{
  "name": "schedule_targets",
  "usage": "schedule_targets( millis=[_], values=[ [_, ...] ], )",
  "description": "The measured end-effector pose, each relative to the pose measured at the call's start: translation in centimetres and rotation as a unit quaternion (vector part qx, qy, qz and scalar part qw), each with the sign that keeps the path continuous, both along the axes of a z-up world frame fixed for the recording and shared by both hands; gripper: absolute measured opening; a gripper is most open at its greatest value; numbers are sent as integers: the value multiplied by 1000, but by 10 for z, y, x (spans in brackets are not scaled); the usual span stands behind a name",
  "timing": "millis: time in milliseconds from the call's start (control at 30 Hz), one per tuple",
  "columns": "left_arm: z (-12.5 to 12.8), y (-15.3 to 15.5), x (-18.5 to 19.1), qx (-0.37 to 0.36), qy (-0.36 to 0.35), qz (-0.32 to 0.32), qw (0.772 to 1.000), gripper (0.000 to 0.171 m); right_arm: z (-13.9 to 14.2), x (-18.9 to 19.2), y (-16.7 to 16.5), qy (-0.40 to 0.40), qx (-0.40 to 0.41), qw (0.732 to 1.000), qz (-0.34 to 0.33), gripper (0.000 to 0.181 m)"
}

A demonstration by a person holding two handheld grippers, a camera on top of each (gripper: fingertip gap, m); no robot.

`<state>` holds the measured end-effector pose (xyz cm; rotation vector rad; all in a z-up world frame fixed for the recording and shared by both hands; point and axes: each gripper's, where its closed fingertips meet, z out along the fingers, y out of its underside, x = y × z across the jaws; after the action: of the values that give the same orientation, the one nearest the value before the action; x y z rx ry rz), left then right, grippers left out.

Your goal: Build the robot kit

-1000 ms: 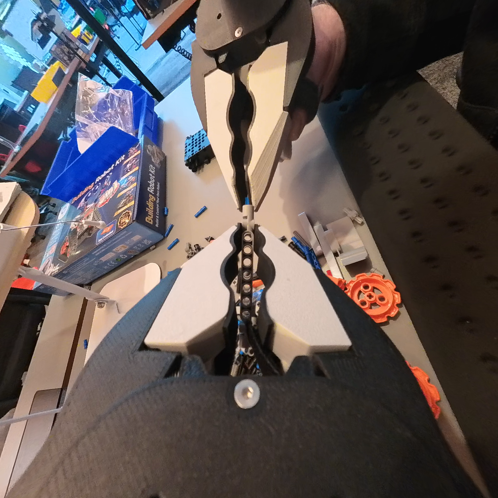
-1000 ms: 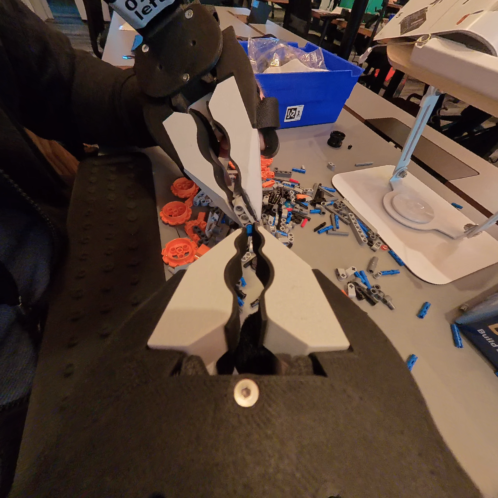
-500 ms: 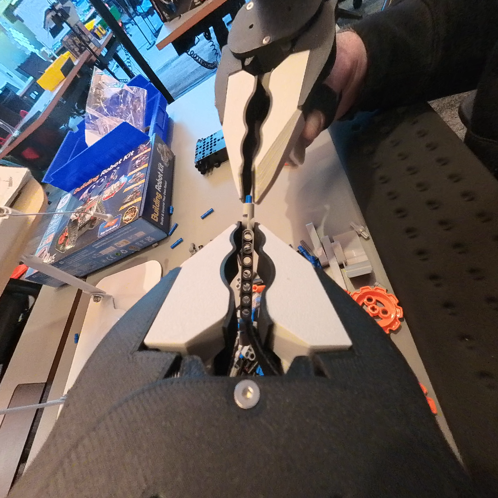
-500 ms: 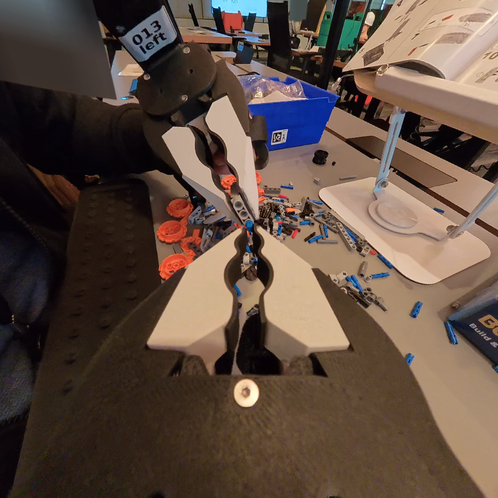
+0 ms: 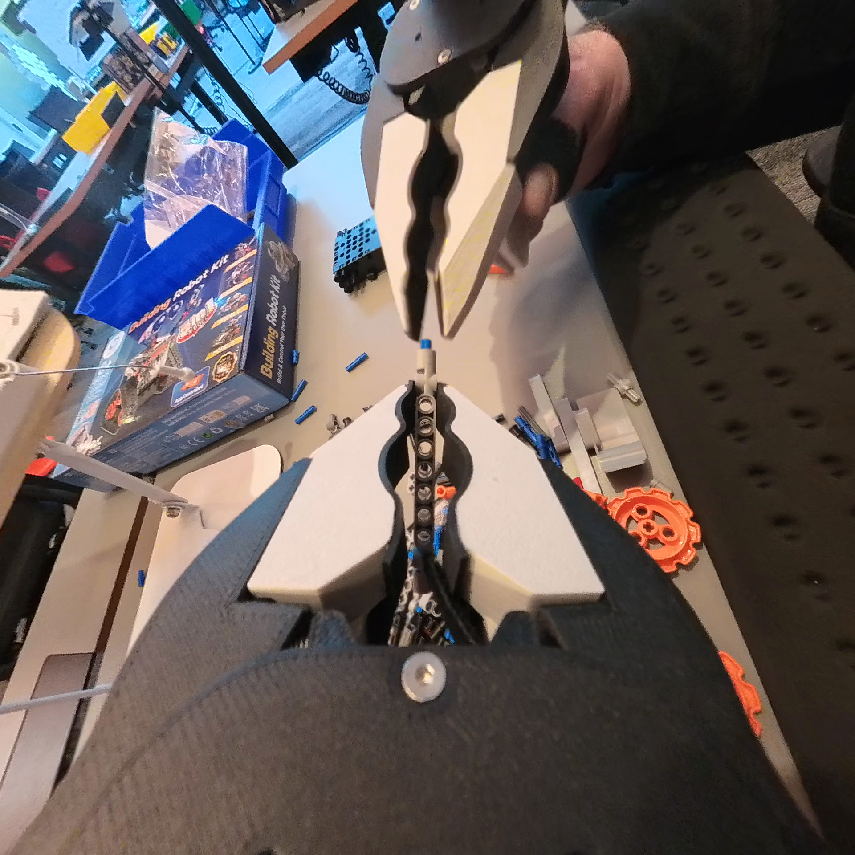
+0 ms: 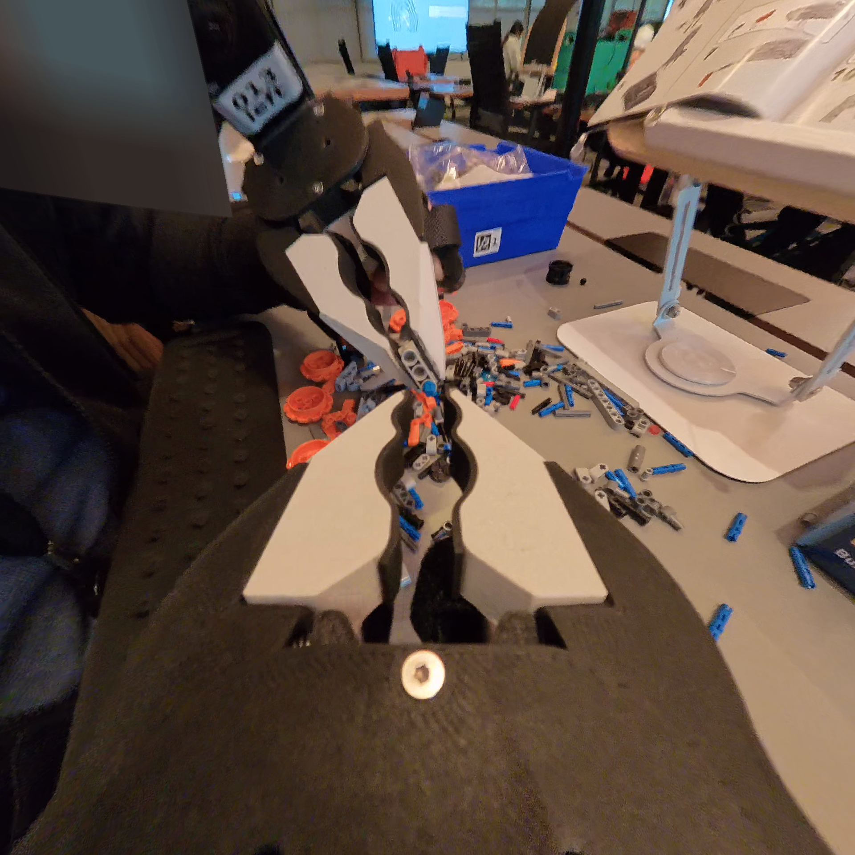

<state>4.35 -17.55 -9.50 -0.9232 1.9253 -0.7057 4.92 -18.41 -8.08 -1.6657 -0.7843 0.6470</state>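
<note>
Ahead of my left gripper [image 5: 425, 386] the right gripper [image 5: 428, 331] hangs tip to tip, with only a slim gap between. Bare table [image 5: 333, 324] opens to its left before the kit box [image 5: 194, 351]. Below my right gripper a litter of building pieces [image 6: 509, 374] crowds the surface; the white stand base [image 6: 694, 393] blocks the right.

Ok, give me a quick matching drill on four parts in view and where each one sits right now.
1 black holed beam
2 blue pin
3 orange gear
4 blue bin

A holds a clear bag
B lying beside the dark mat
C clamped in the left gripper
D stuck in the grey connector

Pairs: 1-C, 2-D, 3-B, 4-A
</note>
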Motion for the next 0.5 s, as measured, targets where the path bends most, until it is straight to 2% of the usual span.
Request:
schedule_targets(
  millis=[33, 100, 167, 267, 500],
  values=[
    [0, 0, 0, -7, 2, -1, 1000, 5, 5, 2, 0, 11, 6, 1000, -1, 19],
    [2, -2, 0, -18, -3, -9, 1000, 5, 4, -4, -1, -9, 22, 1000, 3, 20],
    [3, -9, 0, -28, -2, -22, 999, 5, -4, -13, 0, -45, 22, 999, 7, 17],
    [5, -13, -1, -43, -9, -35, 998, 5, -2, -16, -2, -53, 31, 998, 14, 6],
    [11, -9, 1, -55, -19, -24, 998, 9, 2, -12, 0, -72, 43, 996, -22, 6]
  ],
)
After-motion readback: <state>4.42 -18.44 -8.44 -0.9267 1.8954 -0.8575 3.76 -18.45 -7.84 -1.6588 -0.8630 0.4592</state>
